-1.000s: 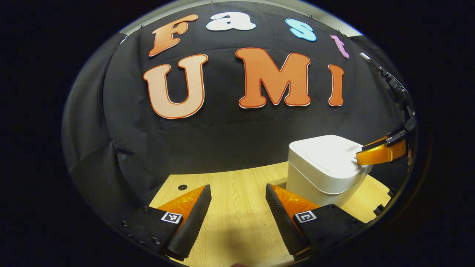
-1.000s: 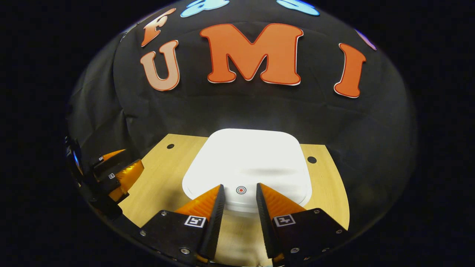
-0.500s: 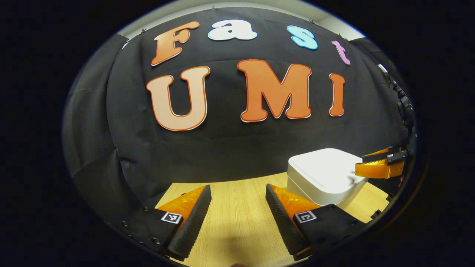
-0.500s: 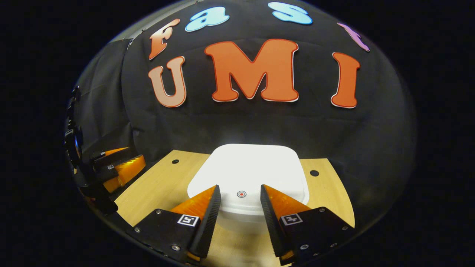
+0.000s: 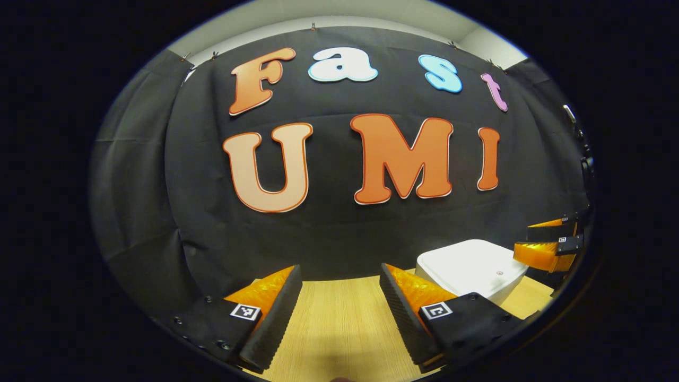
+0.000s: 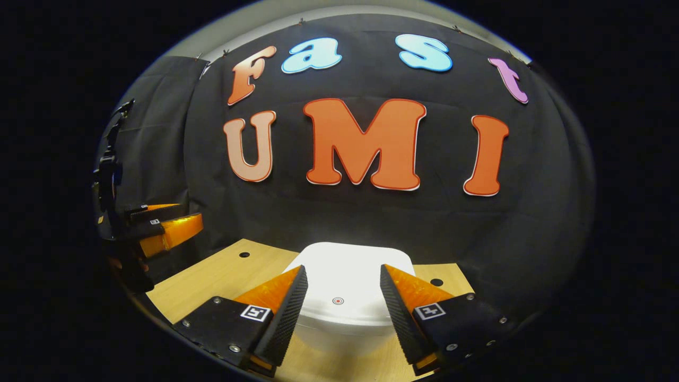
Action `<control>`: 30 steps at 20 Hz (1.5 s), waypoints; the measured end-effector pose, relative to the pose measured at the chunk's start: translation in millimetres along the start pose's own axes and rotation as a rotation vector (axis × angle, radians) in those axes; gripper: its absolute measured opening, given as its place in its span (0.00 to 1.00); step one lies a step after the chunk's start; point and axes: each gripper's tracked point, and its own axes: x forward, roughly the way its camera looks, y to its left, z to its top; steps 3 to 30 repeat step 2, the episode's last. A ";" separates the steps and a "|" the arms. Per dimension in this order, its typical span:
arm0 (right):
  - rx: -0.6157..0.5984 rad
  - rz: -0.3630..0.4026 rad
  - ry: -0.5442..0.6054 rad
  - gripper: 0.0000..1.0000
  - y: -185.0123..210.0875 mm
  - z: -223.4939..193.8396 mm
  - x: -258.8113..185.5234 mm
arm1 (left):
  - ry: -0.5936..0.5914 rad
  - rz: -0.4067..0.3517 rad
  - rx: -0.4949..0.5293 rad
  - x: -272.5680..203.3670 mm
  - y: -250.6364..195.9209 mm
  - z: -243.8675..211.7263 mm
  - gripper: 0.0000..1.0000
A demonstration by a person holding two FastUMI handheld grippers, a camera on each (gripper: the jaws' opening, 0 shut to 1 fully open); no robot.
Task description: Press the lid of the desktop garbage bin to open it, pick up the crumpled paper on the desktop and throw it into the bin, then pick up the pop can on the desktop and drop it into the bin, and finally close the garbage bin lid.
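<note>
The bin (image 6: 345, 297) sits on the desk (image 6: 212, 276) with its lid down, just ahead of your right gripper (image 6: 344, 292), whose fingers stand wide and empty; your left gripper (image 5: 339, 297) is likewise wide. Any press belongs squarely on what looks like the red button mark (image 6: 338, 301).

In the left gripper view, the left gripper (image 5: 339, 276) has its right finger (image 5: 408, 313) in front of the white bin (image 5: 469, 268), so the bin's near left corner and lower side are hidden. The other gripper (image 5: 549, 246) is cut off at the right edge, so the hand holding it cannot be seen.

In the right gripper view, the right gripper (image 6: 344, 278) hides both sides of the bin's lid (image 6: 345, 270). The round mark (image 6: 338, 301) on the lid is too small to make out. The wooden table (image 6: 212, 276) is cut off at the bottom.
</note>
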 end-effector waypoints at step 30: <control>-0.027 -0.007 -0.028 0.89 -0.4 3.8 -4.6 | -0.025 0.017 -0.012 -4.0 5.3 10.4 0.93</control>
